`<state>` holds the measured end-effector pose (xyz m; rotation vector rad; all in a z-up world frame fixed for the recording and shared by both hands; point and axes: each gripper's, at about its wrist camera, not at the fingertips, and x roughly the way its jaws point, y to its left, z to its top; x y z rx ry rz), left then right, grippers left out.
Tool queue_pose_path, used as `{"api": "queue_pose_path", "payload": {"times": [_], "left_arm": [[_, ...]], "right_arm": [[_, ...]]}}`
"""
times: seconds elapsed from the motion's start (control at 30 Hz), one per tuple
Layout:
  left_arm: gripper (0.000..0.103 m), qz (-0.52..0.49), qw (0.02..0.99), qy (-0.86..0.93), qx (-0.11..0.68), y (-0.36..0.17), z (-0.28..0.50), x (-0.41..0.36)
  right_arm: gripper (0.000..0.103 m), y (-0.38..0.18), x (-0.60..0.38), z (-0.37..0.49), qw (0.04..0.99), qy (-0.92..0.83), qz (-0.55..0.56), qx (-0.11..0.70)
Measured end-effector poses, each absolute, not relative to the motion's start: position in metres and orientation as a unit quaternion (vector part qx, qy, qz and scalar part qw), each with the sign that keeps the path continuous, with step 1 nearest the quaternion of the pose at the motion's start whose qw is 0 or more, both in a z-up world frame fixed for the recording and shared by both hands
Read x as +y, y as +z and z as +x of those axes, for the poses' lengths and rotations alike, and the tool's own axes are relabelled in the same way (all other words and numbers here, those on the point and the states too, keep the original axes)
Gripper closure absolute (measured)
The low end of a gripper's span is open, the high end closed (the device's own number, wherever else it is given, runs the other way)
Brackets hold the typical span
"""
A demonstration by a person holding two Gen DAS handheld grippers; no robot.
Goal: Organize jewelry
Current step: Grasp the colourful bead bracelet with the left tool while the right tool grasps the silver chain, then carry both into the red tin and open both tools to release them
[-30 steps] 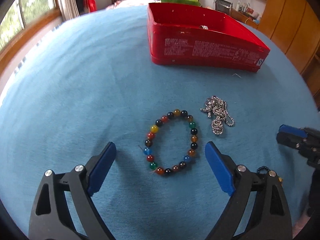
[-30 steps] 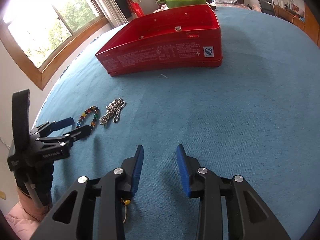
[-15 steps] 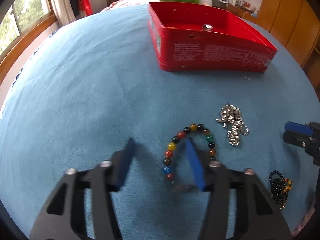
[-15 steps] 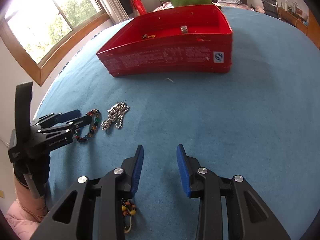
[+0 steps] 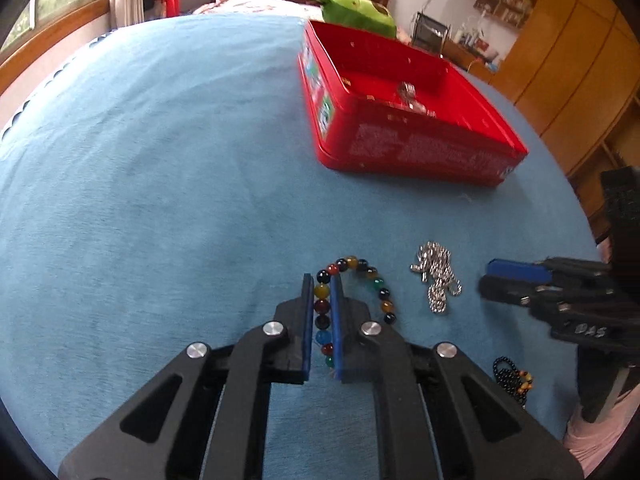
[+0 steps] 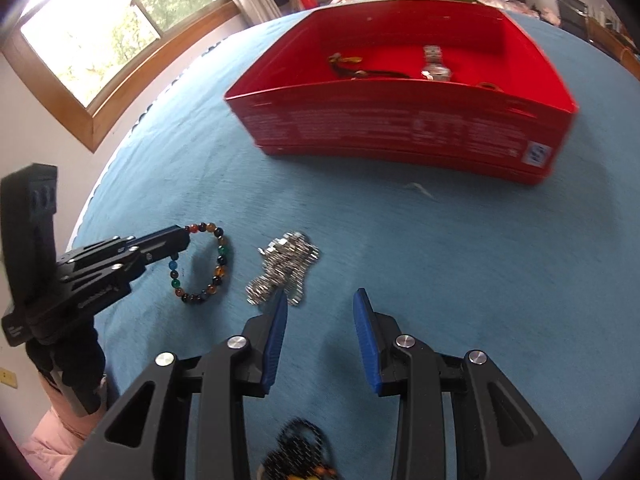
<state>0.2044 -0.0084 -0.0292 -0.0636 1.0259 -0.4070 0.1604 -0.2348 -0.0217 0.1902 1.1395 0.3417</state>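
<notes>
A bracelet of coloured beads point(image 5: 376, 284) lies on the blue cloth. My left gripper point(image 5: 322, 280) is shut on its left side; in the right wrist view point(image 6: 176, 240) it grips the bracelet point(image 6: 220, 260) too. A silver chain point(image 5: 438, 280) lies in a heap right of the bracelet and shows in the right wrist view point(image 6: 286, 266). My right gripper point(image 6: 320, 300) is open and empty, just right of and behind the chain. A black bead bracelet point(image 5: 510, 378) lies near the front; it shows under the right gripper point(image 6: 302, 454). The open red tin point(image 5: 400, 148) holds a watch point(image 6: 434, 66) and other pieces.
The red tin point(image 6: 400, 128) stands at the far side of the blue cloth point(image 5: 160, 200). A green plush toy point(image 5: 356, 12) lies behind it. A window point(image 6: 100, 40) is on the left, wooden cupboards point(image 5: 580, 80) on the right.
My left gripper has closed on the left side of the coloured bead bracelet. My right gripper has moved forward and left toward the silver chain, still open.
</notes>
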Motion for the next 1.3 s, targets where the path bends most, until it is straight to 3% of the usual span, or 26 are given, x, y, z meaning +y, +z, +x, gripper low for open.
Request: {"api": "queue_pose_path", "payload": {"times": [0.43, 0.6, 0.7, 0.77, 0.8, 1.3], "left_arm": [[0.094, -0.022, 0.844, -0.168, 0.509, -0.042, 0.216, -0.003], [0.074, 0.015, 0.846, -0.176, 0.503, -0.043, 0.211, -0.021], [0.077, 0.045, 0.851, -0.163, 0.497, -0.045, 0.208, -0.031], [0.095, 0.051, 0.855, -0.155, 0.492, -0.046, 0.207, -0.031], [0.097, 0.044, 0.855, -0.157, 0.493, -0.046, 0.208, -0.029], [0.097, -0.047, 0.866, -0.232, 0.441, -0.003, 0.193, -0.011]], "right_arm": [[0.056, -0.028, -0.194, 0.178, 0.827, 0.153, 0.024, 0.541], [0.066, -0.029, -0.180, 0.171, 0.839, 0.138, -0.030, 0.525], [0.084, -0.028, -0.180, 0.170, 0.842, 0.141, -0.033, 0.520], [0.087, -0.028, -0.181, 0.171, 0.844, 0.142, -0.027, 0.517], [0.089, -0.028, -0.183, 0.171, 0.845, 0.143, -0.024, 0.515], [0.094, 0.012, -0.234, 0.153, 0.844, 0.204, 0.086, 0.488]]}}
